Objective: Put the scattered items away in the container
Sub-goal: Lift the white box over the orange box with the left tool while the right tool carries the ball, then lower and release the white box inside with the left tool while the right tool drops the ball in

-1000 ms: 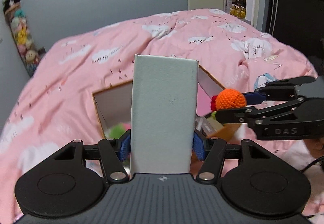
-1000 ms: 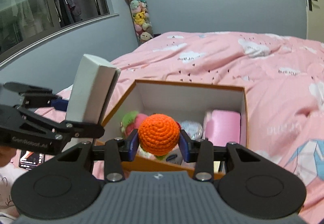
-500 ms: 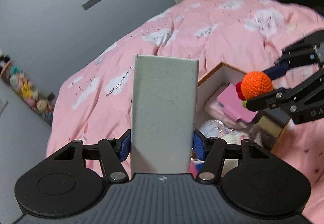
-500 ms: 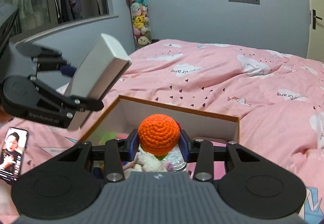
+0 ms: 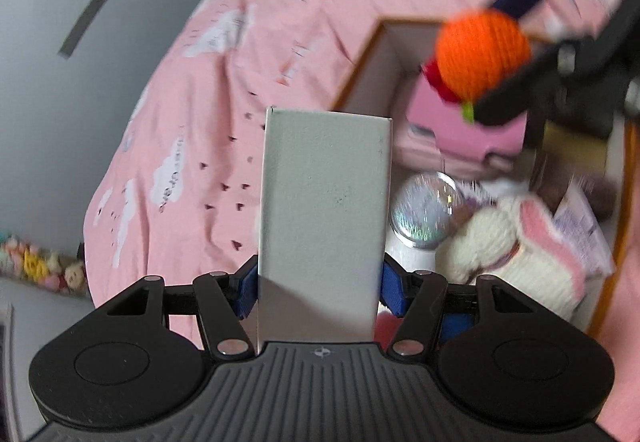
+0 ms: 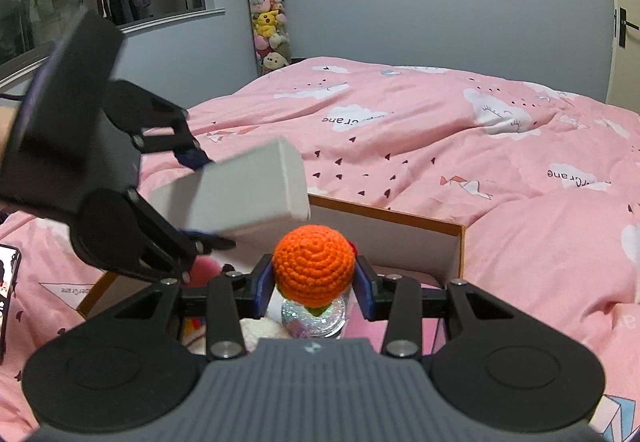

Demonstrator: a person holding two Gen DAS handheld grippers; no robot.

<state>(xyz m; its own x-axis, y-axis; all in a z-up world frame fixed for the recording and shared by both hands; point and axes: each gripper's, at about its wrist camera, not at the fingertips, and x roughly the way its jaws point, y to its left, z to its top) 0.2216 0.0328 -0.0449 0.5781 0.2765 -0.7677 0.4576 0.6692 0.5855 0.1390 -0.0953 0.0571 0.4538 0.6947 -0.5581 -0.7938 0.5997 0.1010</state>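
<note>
**Both hands now over the box, each with a load**

The left gripper (image 5: 320,290) holds the white carton (image 5: 324,210) clamped between its blue pads, and the right gripper (image 6: 314,282) is closed on the orange crochet ball (image 6: 314,266). Over the last second both have swung from the near edge of the cardboard box (image 6: 384,216) to a spot above its open top — the left one has also rolled, so in the right wrist view the carton now lies tilted, its free end pointing across the box's far edge.

The box sits on the pink duvet (image 6: 440,146). Inside it lie a pink case (image 5: 460,126), a glittery globe (image 5: 424,214) and a cream knitted toy (image 5: 516,246).

That probably means the carrying is done — what remains is to lower and let go. The carton and ball hang close together, so one should drop first.
</note>
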